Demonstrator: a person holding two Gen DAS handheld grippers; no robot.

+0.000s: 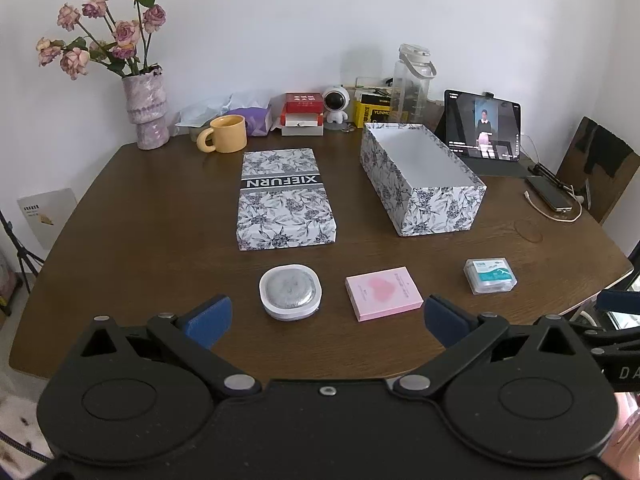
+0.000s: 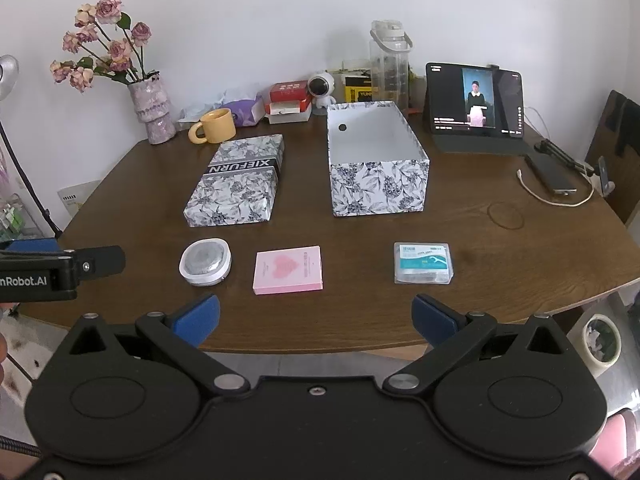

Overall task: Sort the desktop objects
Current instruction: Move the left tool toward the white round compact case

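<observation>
Both tools, left tool and right tool, hang wide open, holding nothing. No sorting has begun. In front of the open flowered box lie 3 things: round case, pink card box, clear packet. Next, I think: grab 1.

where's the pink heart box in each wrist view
Left wrist: pink box lies lower centre, just right of the round white case.
Right wrist: pink box lies left of centre, same case at its left.
Shared landmark: open floral box behind.
</observation>
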